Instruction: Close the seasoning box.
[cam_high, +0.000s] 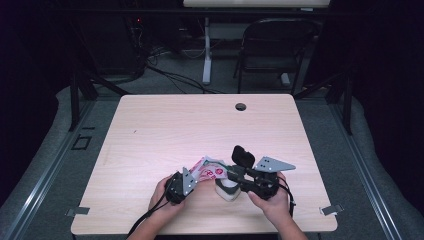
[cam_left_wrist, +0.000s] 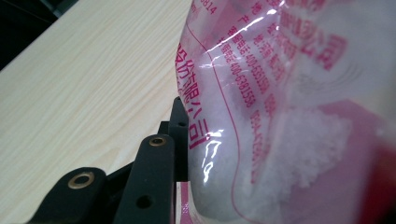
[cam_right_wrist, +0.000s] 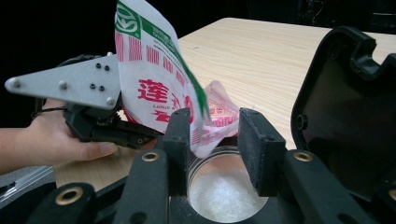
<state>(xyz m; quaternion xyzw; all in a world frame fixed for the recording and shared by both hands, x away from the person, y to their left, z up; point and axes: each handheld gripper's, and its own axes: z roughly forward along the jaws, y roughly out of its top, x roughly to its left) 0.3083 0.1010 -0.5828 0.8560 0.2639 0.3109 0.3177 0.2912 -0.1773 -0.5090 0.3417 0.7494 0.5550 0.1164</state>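
A clear plastic bag (cam_high: 210, 170) with pink and green print holds white granules (cam_left_wrist: 299, 140). My left gripper (cam_high: 194, 177) is shut on it; one black jaw presses its side and the other jaw is hidden behind the film. The bag tilts over a small white jar (cam_high: 226, 193) near the table's front edge. White granules (cam_right_wrist: 224, 196) lie inside the jar. My right gripper (cam_right_wrist: 217, 135) hovers just above the jar's mouth, open. The bag's lower corner (cam_right_wrist: 205, 135) hangs between its jaws, against the left one only.
The light wooden table (cam_high: 165, 125) has a cable hole (cam_high: 241, 106) near its far edge. Behind it stand a folding chair (cam_high: 272, 45) and a desk leg (cam_high: 206, 55). A black plastic part (cam_right_wrist: 345, 93) rises to the right of my right gripper's jaws.
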